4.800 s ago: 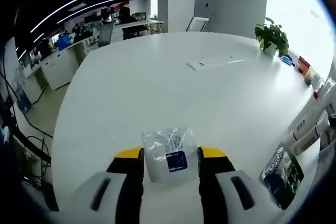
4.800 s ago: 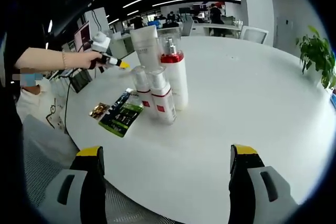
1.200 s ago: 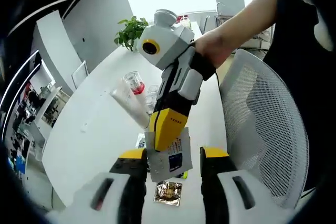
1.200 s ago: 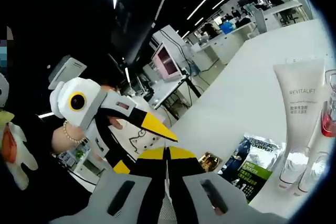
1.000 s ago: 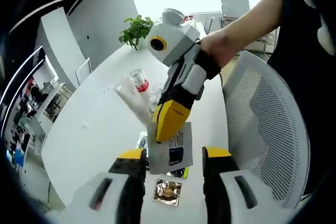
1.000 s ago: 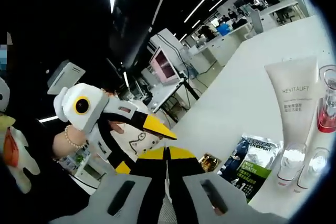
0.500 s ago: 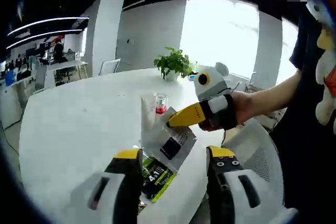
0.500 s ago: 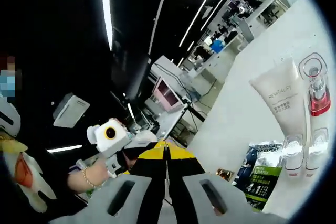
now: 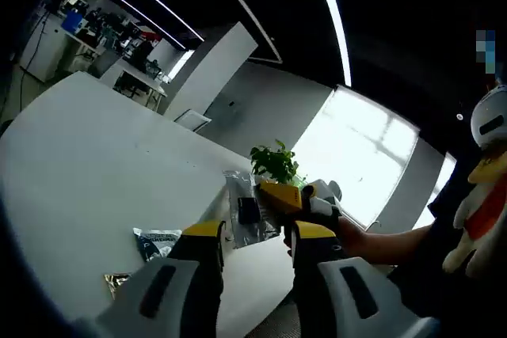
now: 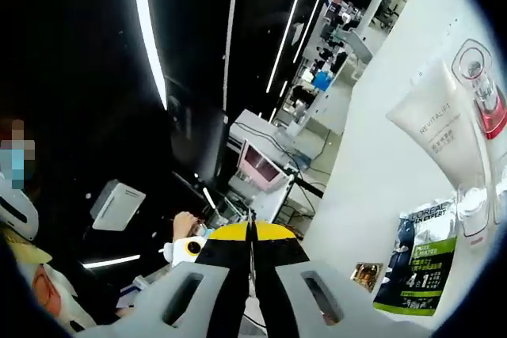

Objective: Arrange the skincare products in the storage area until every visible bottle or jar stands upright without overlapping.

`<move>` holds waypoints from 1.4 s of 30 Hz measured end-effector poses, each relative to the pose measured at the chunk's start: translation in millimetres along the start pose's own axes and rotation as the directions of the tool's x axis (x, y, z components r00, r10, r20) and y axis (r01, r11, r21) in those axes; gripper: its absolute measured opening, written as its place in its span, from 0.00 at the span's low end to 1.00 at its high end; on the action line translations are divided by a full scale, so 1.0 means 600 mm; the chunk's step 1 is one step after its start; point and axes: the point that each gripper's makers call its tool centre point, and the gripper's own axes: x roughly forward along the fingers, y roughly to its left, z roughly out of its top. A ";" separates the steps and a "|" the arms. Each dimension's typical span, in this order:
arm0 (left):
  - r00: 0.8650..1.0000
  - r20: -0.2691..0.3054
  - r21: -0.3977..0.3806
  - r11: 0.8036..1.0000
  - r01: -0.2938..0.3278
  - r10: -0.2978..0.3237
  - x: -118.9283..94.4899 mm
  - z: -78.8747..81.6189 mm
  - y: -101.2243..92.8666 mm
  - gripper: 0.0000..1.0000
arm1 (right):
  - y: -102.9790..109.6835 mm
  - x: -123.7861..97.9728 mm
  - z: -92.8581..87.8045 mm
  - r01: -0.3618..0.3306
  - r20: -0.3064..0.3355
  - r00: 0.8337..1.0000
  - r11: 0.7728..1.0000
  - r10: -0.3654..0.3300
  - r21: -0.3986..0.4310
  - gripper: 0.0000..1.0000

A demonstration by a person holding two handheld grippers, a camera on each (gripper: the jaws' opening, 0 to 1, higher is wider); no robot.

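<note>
A clear sachet with a blue label (image 9: 247,213) hangs above the white table (image 9: 87,156), just beyond my left gripper (image 9: 257,231). The left jaws stand a narrow gap apart, and I see no hold on the sachet. My right gripper (image 9: 273,194) reaches in from the right and is shut on the sachet. In the right gripper view my right gripper (image 10: 250,235) is pressed together on a thin edge. A white Revitalift tube (image 10: 440,136), a red-banded bottle (image 10: 480,77) and small clear-capped bottles (image 10: 474,203) stand together on the table.
A dark green-and-black sachet (image 10: 420,263) (image 9: 158,241) and a small gold sachet (image 10: 368,275) (image 9: 117,281) lie flat near the table's edge. A potted plant (image 9: 276,164) stands at the far side. The person's forearm (image 9: 380,244) comes in from the right.
Both views have tilted up toward the ceiling. My left jaws have drawn closer together. The sachet stays in the right gripper.
</note>
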 end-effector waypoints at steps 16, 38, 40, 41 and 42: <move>0.996 0.084 -0.146 0.989 -0.023 0.036 -0.001 -0.004 0.005 0.04 | -0.008 -0.002 -0.004 0.018 0.021 1.000 0.999 -0.019 0.031 0.01; 0.989 -0.039 -0.192 0.970 -0.151 0.146 -0.012 -0.019 0.043 0.00 | -0.021 0.008 -0.011 0.070 -0.073 0.993 0.955 -0.095 -0.287 0.04; 0.988 -0.041 -0.191 0.969 -0.154 0.149 -0.013 -0.019 0.045 0.00 | -0.023 0.008 -0.012 0.078 -0.085 0.990 0.940 -0.113 -0.331 0.05; 0.988 -0.041 -0.194 0.969 -0.156 0.151 -0.014 -0.019 0.047 0.00 | -0.023 0.009 -0.012 0.079 -0.088 0.989 0.939 -0.115 -0.335 0.04; 0.987 -0.044 -0.198 0.967 -0.161 0.156 -0.015 -0.022 0.051 0.00 | -0.024 0.009 -0.011 0.084 -0.089 0.988 0.927 -0.126 -0.367 0.04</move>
